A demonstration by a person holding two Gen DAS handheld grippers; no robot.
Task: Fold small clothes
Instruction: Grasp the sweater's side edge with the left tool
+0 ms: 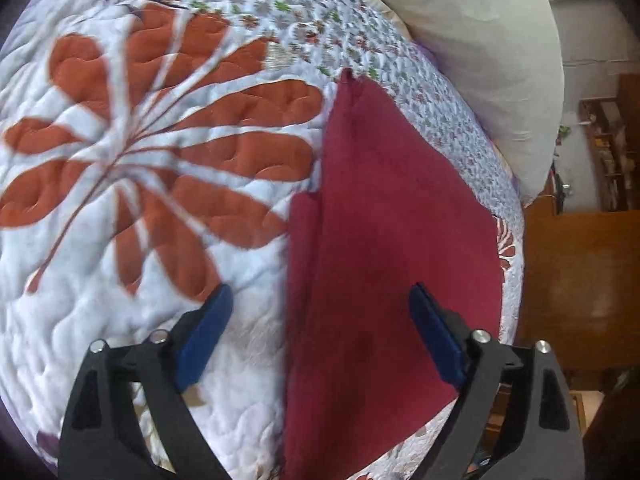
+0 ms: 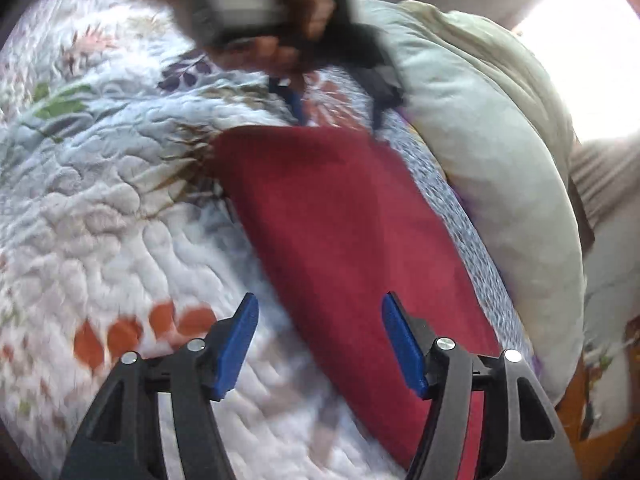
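Note:
A dark red cloth [image 1: 392, 240] lies flat and folded on the quilted bedspread [image 1: 120, 340], with a narrower layer showing along its left edge. My left gripper [image 1: 322, 304] hovers open above its near part, blue pads [image 1: 204, 336] wide apart with nothing between them. In the right wrist view the same red cloth [image 2: 340, 220] stretches away from me. My right gripper [image 2: 320, 320] is open over its near edge, empty. At the cloth's far end the left gripper [image 2: 336, 108], held by a hand [image 2: 296, 20], appears blurred.
A pale cream pillow [image 1: 480, 60] lies along the cloth's right side, pillow [image 2: 500, 168] in the right wrist view too. The bedspread has large orange leaf prints [image 1: 180, 140]. Beyond the bed edge stand wooden furniture [image 1: 580, 272] and shelves.

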